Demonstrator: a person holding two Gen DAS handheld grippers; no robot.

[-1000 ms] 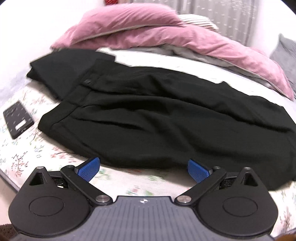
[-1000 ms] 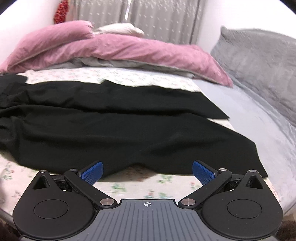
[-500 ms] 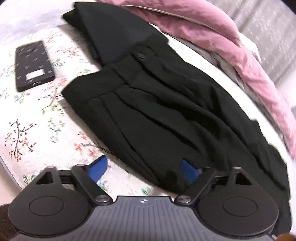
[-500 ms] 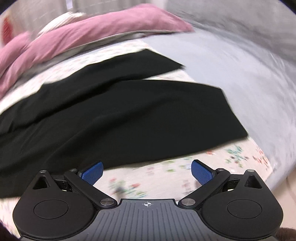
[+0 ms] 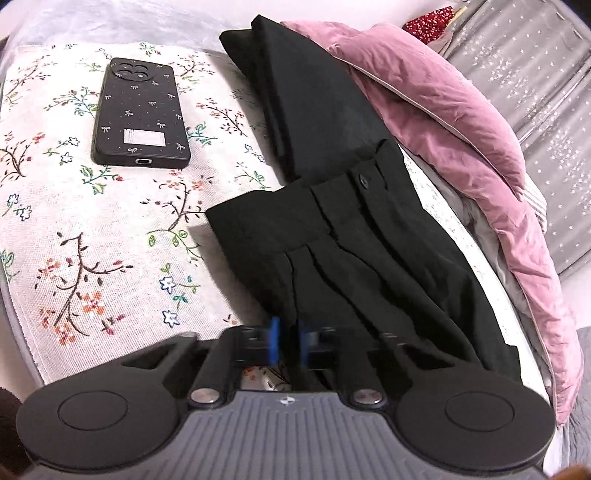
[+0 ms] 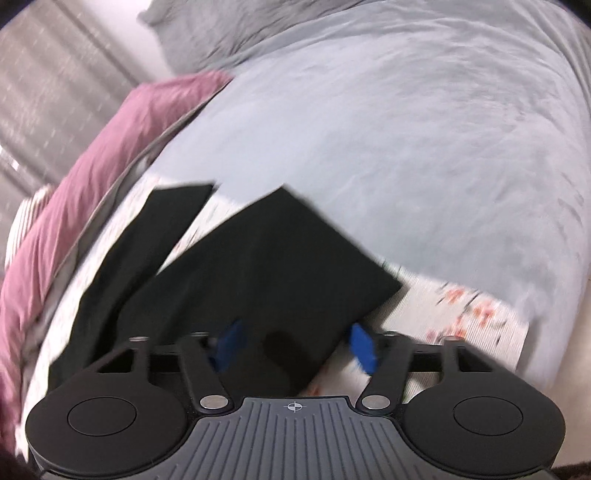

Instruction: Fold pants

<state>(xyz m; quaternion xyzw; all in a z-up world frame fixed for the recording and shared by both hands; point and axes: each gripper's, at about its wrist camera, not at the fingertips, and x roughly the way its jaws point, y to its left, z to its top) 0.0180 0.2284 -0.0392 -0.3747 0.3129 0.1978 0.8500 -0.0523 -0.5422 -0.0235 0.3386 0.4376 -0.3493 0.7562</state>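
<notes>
Bed (image 5: 110, 236): both grippers angled onto pants (image 5: 369, 258)

A bed fills the scene, its near part covered by a white cloth with a floral print (image 5: 92, 229) and the far part by a pale grey sheet (image 6: 388, 147). A rumpled pink duvet (image 5: 461, 122) lies along one side — behind it hang grey curtains (image 5: 546, 92) flecked with small white marks. A grey pillow (image 6: 229, 33) rests at the far edge — the light is soft and even.
</notes>
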